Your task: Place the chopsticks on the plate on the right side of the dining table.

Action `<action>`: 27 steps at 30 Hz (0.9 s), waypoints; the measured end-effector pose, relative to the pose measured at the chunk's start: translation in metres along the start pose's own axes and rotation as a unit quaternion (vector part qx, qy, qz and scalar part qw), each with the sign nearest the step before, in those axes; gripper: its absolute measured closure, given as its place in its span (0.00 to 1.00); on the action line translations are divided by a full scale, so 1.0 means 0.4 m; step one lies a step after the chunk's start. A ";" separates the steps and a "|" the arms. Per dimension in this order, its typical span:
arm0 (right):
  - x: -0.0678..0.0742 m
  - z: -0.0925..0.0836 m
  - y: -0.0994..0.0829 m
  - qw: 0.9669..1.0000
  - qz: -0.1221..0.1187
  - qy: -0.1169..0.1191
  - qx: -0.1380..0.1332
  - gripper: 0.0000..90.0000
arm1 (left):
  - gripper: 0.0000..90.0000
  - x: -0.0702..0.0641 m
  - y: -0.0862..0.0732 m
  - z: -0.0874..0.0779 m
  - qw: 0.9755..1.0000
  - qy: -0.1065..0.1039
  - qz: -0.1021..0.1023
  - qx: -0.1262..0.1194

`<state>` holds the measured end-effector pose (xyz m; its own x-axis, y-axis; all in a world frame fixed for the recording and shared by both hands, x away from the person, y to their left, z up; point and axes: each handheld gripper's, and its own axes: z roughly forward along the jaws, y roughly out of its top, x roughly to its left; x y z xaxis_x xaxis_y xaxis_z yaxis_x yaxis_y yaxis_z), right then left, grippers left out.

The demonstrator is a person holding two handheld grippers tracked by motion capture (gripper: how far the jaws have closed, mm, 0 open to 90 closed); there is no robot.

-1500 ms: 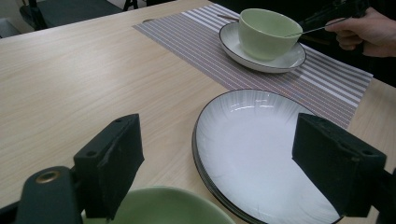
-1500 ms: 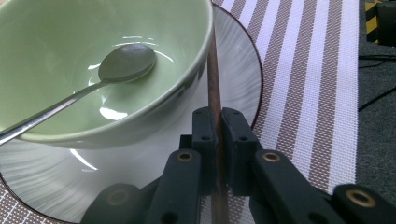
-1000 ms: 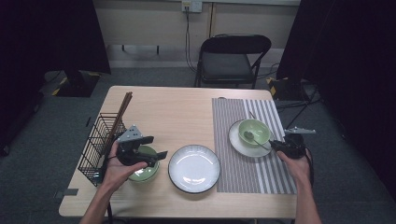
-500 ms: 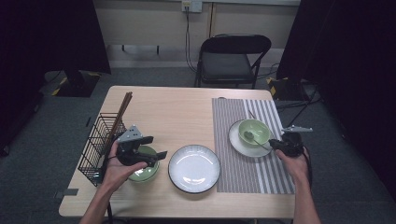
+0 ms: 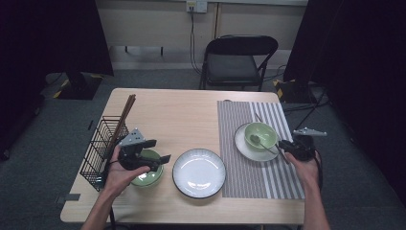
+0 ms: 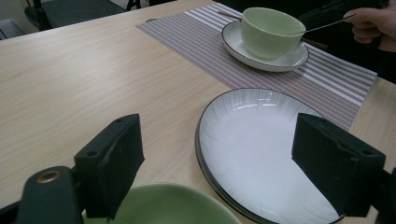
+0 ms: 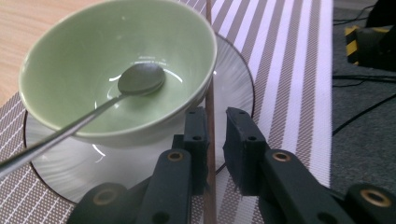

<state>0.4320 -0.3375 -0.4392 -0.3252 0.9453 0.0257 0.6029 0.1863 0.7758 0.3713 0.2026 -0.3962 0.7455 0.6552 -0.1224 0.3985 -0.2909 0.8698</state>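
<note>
My left gripper hovers open over a pale green bowl at the table's left, with nothing between its jaws. A white plate lies just beyond it. On the striped placemat, a second green bowl stands on a saucer with a metal spoon in it. My right gripper is beside this saucer. Its jaws have just been opening, and a brown chopstick stands between them, with a gap on one side.
A black wire basket at the table's left edge holds long brown chopsticks. A folding chair stands behind the table. Bare wood lies between the basket and the placemat.
The right hand has edged slightly toward the bowl on the saucer. The left hand and its gripper have stayed where they were.
</note>
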 end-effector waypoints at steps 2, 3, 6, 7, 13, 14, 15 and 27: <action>0.002 -0.011 0.003 1.000 0.003 0.003 -0.009 0.86 | 0.19 0.000 0.001 0.000 1.000 0.000 0.003 0.002; 0.005 -0.016 0.005 1.000 0.003 0.002 -0.012 0.86 | 0.19 0.000 0.002 -0.001 1.000 0.000 0.003 0.003; 0.009 -0.031 0.009 1.000 0.007 0.005 -0.020 0.85 | 0.19 0.000 0.002 -0.002 1.000 0.000 0.003 -0.001; 0.011 -0.037 0.011 1.000 0.009 0.007 -0.025 0.85 | 0.19 0.000 0.002 -0.002 1.000 0.000 0.002 -0.002; 0.033 -0.064 0.023 0.999 0.002 0.009 -0.047 0.83 | 0.19 -0.005 0.004 -0.003 1.000 0.001 0.005 -0.001; 0.038 -0.069 0.025 0.999 -0.001 0.005 -0.052 0.83 | 0.19 -0.006 0.004 -0.004 1.000 0.001 0.007 0.000; 0.043 -0.074 0.028 0.998 -0.001 0.003 -0.059 0.83 | 0.19 -0.007 0.004 -0.004 1.000 0.002 0.008 0.001; 0.112 -0.141 0.063 0.995 -0.026 0.026 -0.095 0.80 | 0.19 -0.010 0.008 -0.019 1.000 0.004 0.003 -0.007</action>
<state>0.3914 -0.3054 -0.3831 -0.3928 0.9196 0.0118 0.4373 0.1754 0.8820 0.3656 0.2043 -0.3892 0.7435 0.6591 -0.1130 0.3864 -0.2856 0.8770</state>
